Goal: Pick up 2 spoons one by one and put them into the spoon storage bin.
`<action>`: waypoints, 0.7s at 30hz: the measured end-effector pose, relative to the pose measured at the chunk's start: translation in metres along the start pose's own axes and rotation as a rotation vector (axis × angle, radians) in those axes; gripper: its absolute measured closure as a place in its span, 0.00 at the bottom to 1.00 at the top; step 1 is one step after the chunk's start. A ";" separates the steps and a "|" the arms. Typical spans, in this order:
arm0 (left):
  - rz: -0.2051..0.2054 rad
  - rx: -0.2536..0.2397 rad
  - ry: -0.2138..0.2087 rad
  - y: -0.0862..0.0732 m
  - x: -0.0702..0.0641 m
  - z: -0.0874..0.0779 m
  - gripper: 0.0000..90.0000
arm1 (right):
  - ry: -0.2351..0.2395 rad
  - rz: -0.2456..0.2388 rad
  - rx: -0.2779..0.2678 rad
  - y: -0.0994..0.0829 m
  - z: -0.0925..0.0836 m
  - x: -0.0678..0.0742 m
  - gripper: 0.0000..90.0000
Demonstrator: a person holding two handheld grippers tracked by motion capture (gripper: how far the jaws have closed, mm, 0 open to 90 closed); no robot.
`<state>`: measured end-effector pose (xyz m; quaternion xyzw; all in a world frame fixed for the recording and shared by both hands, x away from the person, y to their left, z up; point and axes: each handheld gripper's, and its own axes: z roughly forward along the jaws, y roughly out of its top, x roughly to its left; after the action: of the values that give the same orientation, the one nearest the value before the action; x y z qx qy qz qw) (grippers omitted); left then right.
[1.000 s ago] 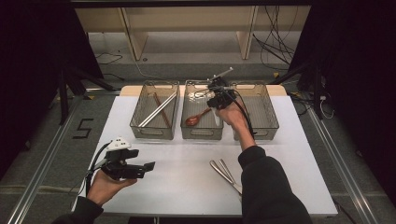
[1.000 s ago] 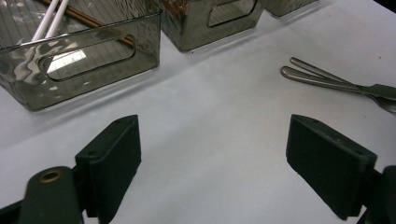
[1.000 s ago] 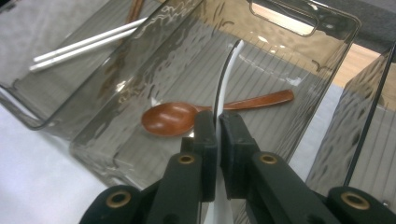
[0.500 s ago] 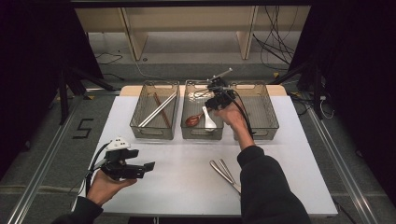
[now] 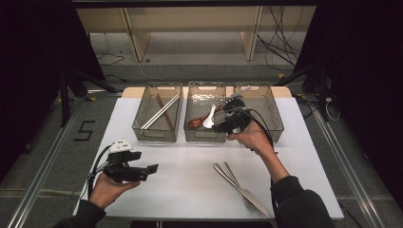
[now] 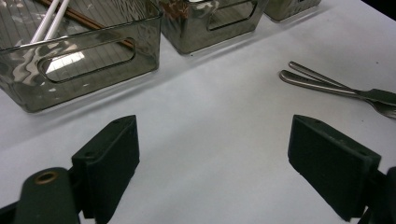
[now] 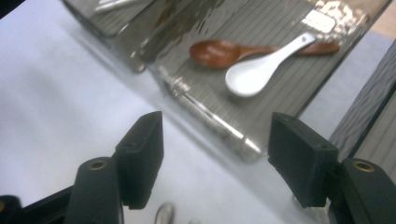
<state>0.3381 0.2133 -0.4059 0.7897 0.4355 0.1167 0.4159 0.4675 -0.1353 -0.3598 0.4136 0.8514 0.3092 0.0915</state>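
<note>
From above, the right claw (image 5: 219,127) hangs over the middle bin's (image 5: 205,138) near rim, jaws just opened wide, nothing between them; the white spoon (image 5: 209,121) lies inside across a brown spoon (image 5: 196,122). The left claw (image 6: 212,163) gapes wide, empty, over bare worktop (image 6: 210,121), cutlery (image 6: 336,88) beyond. The right claw's own view shows both spoons touching.
</note>
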 end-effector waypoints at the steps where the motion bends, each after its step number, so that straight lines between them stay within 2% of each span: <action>1: 0.000 0.000 0.000 0.000 0.000 0.000 0.18 | 0.004 0.001 0.002 -0.004 -0.002 0.001 0.40; 7: -0.005 -0.005 -0.001 0.000 0.001 -0.001 0.18 | 0.028 -0.005 0.008 -0.030 -0.012 0.004 0.38; 15: -0.009 -0.018 -0.004 0.000 0.001 -0.001 0.17 | 0.085 -0.029 0.035 -0.061 -0.008 0.020 0.36; 21: -0.009 -0.019 -0.006 0.000 0.001 -0.001 0.17 | 0.111 -0.038 0.046 -0.075 -0.009 0.026 0.36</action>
<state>0.3383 0.2150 -0.4054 0.7843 0.4365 0.1166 0.4251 0.3982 -0.1542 -0.3954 0.3815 0.8697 0.3104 0.0406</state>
